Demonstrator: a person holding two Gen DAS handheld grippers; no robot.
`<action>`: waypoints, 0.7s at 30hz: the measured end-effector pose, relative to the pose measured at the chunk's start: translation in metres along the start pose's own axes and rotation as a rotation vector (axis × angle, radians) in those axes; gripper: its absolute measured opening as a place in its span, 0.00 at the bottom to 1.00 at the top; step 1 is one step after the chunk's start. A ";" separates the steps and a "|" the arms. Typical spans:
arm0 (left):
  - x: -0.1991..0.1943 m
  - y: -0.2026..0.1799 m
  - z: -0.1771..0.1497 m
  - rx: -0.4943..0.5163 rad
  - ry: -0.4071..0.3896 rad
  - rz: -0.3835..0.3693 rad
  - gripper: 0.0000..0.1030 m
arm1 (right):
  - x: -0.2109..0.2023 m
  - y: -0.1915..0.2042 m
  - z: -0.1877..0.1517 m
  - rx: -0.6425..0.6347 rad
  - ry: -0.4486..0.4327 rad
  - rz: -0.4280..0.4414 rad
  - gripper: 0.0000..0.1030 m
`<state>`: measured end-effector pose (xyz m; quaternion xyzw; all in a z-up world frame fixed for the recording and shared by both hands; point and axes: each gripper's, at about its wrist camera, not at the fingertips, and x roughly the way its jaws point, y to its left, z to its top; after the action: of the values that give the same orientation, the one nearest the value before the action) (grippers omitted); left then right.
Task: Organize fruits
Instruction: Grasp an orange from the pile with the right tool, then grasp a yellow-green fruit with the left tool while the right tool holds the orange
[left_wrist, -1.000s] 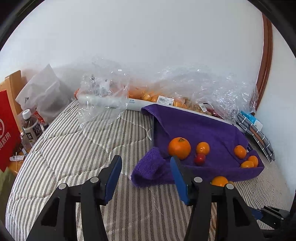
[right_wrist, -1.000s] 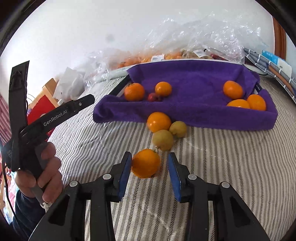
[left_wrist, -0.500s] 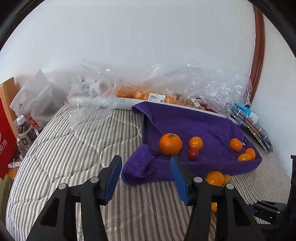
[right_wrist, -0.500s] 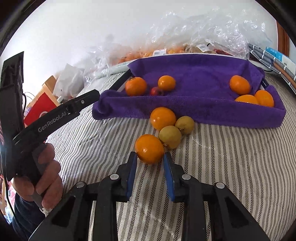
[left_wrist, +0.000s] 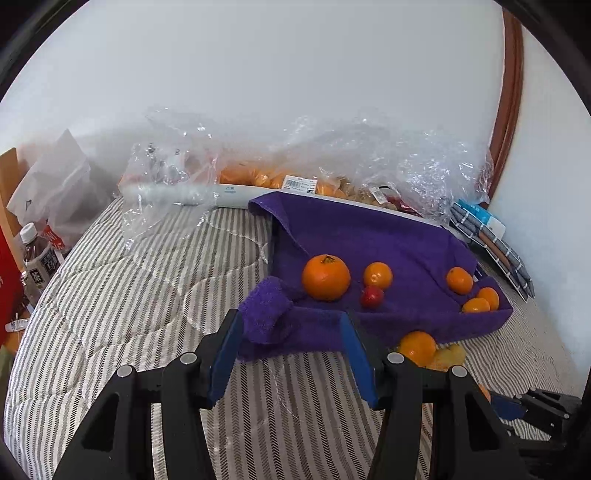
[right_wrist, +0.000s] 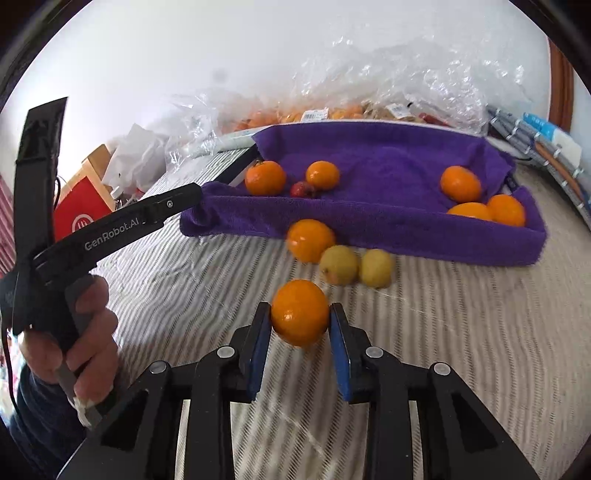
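My right gripper (right_wrist: 300, 314) is shut on an orange (right_wrist: 300, 312) and holds it just above the striped bed. Ahead lie another orange (right_wrist: 310, 240) and two yellow-green fruits (right_wrist: 339, 264), in front of a purple towel-lined tray (right_wrist: 369, 225). On the towel are several oranges (right_wrist: 265, 178) and a small red fruit (right_wrist: 302, 189). My left gripper (left_wrist: 291, 325) is open and empty, hovering before the towel's rolled left corner (left_wrist: 266, 310). The large orange (left_wrist: 325, 277) and red fruit (left_wrist: 371, 297) lie beyond it.
Clear plastic bags with more fruit (left_wrist: 280, 177) lie along the white wall. A water bottle (left_wrist: 37, 258) and red box (right_wrist: 81, 218) stand at the bed's left edge. Folded grey items (left_wrist: 491, 251) lie at the right. The left hand-held gripper (right_wrist: 110, 229) shows at the left.
My right gripper closed on the orange and lifted it off the bed. My left gripper drifted towards the towel's left corner, staying open.
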<state>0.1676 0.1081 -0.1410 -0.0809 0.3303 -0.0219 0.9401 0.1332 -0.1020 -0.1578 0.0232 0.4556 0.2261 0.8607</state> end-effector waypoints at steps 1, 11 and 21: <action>0.000 -0.002 -0.001 0.007 0.011 -0.020 0.51 | -0.007 -0.006 -0.004 -0.003 -0.012 -0.025 0.30; 0.006 -0.050 -0.020 0.072 0.143 -0.136 0.51 | -0.027 -0.077 -0.018 0.049 -0.008 -0.197 0.31; 0.024 -0.086 -0.025 0.059 0.235 -0.228 0.46 | -0.013 -0.097 -0.005 0.013 0.008 -0.198 0.31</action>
<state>0.1720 0.0173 -0.1606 -0.0873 0.4259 -0.1475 0.8884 0.1583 -0.1957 -0.1745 -0.0172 0.4606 0.1371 0.8768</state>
